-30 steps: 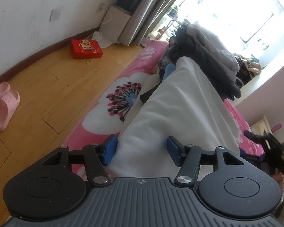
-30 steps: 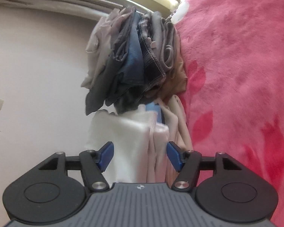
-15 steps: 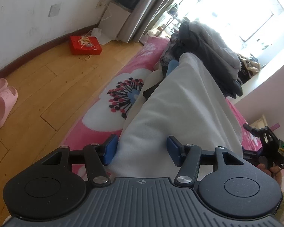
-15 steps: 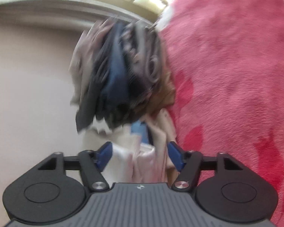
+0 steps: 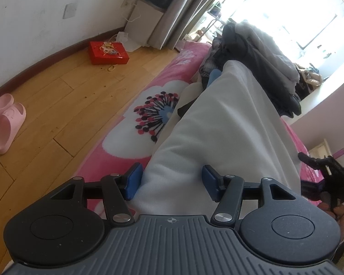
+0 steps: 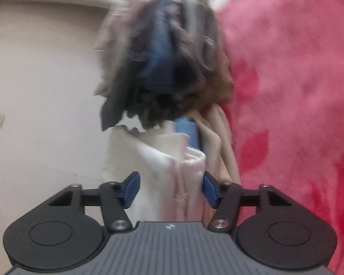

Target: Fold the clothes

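Observation:
A white fleece garment [image 5: 222,123] lies stretched along the pink flowered blanket [image 5: 130,137] on the bed. My left gripper [image 5: 172,181] is open, its blue pads either side of the garment's near edge. In the right wrist view the same white garment [image 6: 169,171] sits between the pads of my open right gripper [image 6: 169,189]. The right gripper also shows at the far right of the left wrist view [image 5: 327,176]. A pile of dark and grey clothes [image 5: 256,45] lies beyond the garment, blurred in the right wrist view [image 6: 162,61].
The wooden floor [image 5: 57,105] lies left of the bed with a red box [image 5: 107,52] and pink slippers [image 5: 4,123]. A white cabinet [image 5: 144,20] and grey curtain [image 5: 183,6] stand by the bright window. A pale wall [image 6: 41,91] is left in the right wrist view.
Both grippers have shifted slightly along the white garment; the right wrist view has become blurred with motion and the clothes pile looks nearer. Both jaws stay open.

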